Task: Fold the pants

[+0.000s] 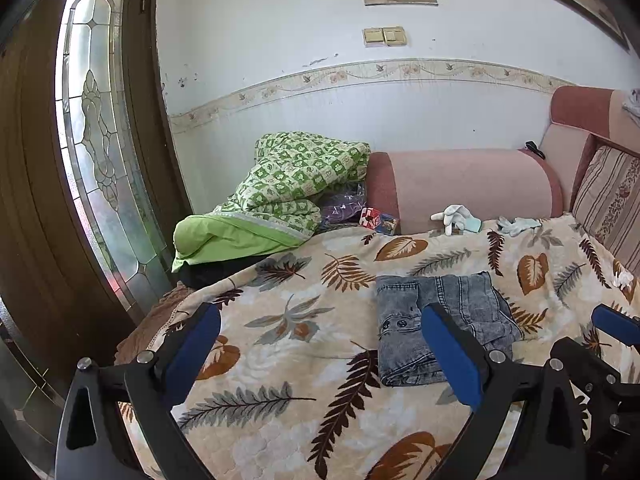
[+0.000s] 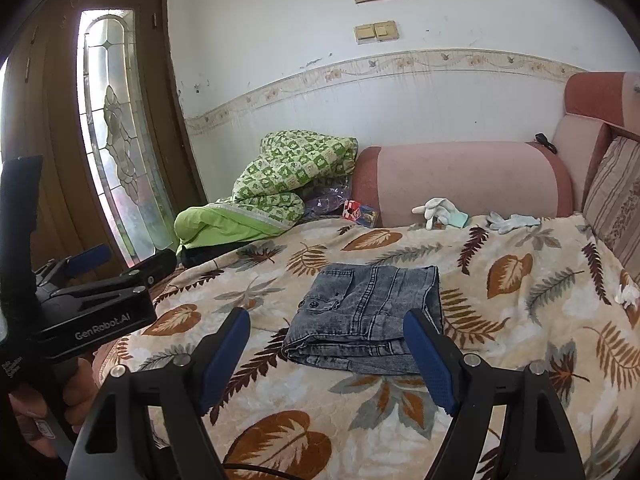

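Grey washed-denim pants (image 1: 436,320) lie folded into a compact rectangle on the leaf-print blanket (image 1: 288,292); they also show in the right wrist view (image 2: 368,316). My left gripper (image 1: 320,356) is open and empty, held above the blanket just short of the pants, which lie by its right finger. My right gripper (image 2: 326,356) is open and empty, with the pants' near edge between its blue pads (image 2: 430,364). The left gripper's body (image 2: 92,312) shows at the left of the right wrist view.
A green quilt bundle (image 1: 280,196) and small boxes (image 1: 378,220) sit at the back left. White gloves (image 1: 456,216) lie by the pink sofa armrest (image 1: 464,188). A striped cushion (image 1: 612,204) is at right, a glazed wooden door (image 1: 96,140) at left.
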